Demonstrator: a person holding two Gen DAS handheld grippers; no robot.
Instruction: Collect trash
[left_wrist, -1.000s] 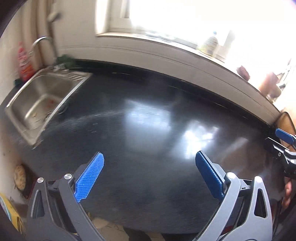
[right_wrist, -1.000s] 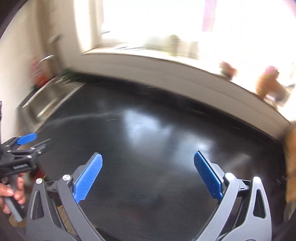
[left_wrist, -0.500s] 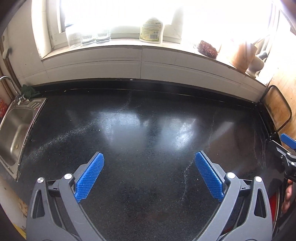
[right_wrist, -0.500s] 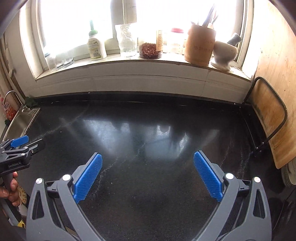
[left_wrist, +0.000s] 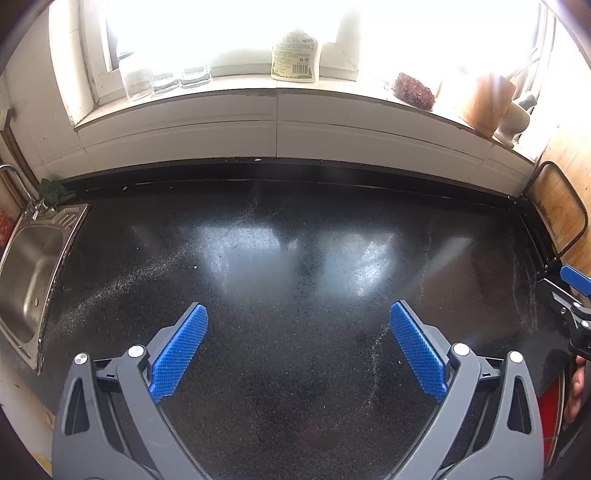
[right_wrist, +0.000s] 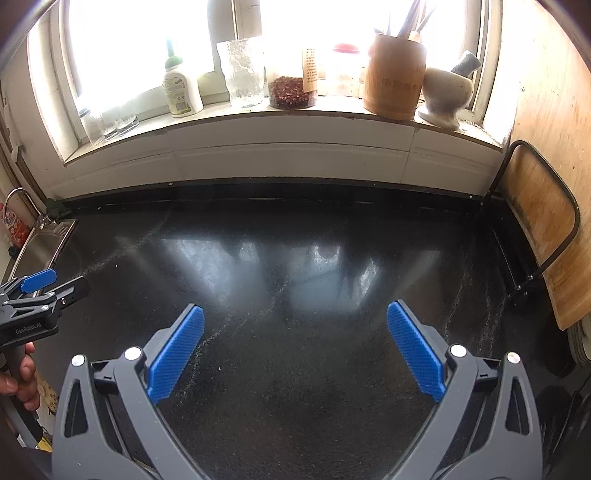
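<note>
I hold both grippers — left (left_wrist: 298, 353), right (right_wrist: 294, 352) — jaws apart, empty, over the bare desk (left_wrist: 295, 258); no trash seen, ready to scan.

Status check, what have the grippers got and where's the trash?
Left gripper open, empty. Right gripper open, empty. No trash visible on black counter. Nothing in the way.

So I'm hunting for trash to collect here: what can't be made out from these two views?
- Window sill, left wrist view: glare washes out the bottle top and whatever lies beyond.
- Sink: cut by the left edge; the basin is only partly shown.
- Countertop, near part: hidden behind both grippers' open jaws.
- Pale specks on the counter: too small to tell crumbs from dust.
- No clear trash item appears in either view.
</note>
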